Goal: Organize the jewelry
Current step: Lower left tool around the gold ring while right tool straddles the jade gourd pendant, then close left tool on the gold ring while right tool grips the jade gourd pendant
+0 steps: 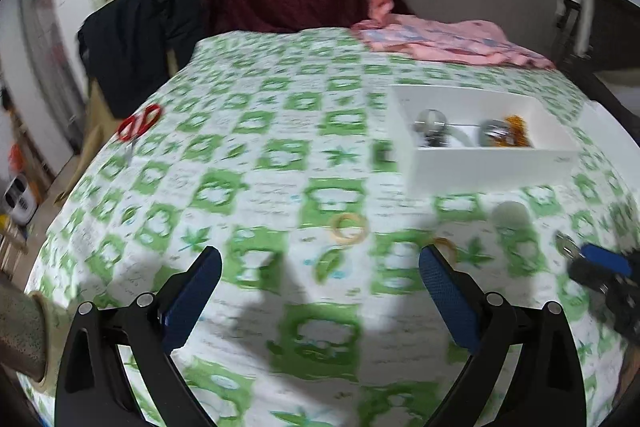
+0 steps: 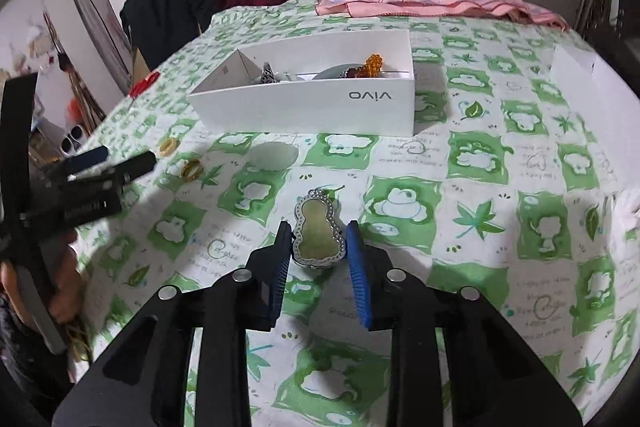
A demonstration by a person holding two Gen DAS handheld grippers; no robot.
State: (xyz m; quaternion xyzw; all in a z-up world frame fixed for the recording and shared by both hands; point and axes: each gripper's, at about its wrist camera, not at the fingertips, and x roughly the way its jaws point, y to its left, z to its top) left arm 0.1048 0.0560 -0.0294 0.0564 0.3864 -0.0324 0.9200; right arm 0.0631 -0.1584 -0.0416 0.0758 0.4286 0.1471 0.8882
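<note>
pendant (image 2: 318,233) betw right gripper (image 2: 319,237) pads, on tablecloth (image 2: 480,187).

Both fisheye views are bending hard at the edges, black rim creeping in at the corners. The left wrist view is smearing with motion blur: the tablecloth (image 1: 280,155) print is running soft and the white box (image 1: 480,147) in the right half is losing its edges. The right wrist view is holding sharp, the box lettering reading clearly. Light is falling evenly and bright from overhead, throwing soft grey shadows across the lower centre of each frame.
</note>
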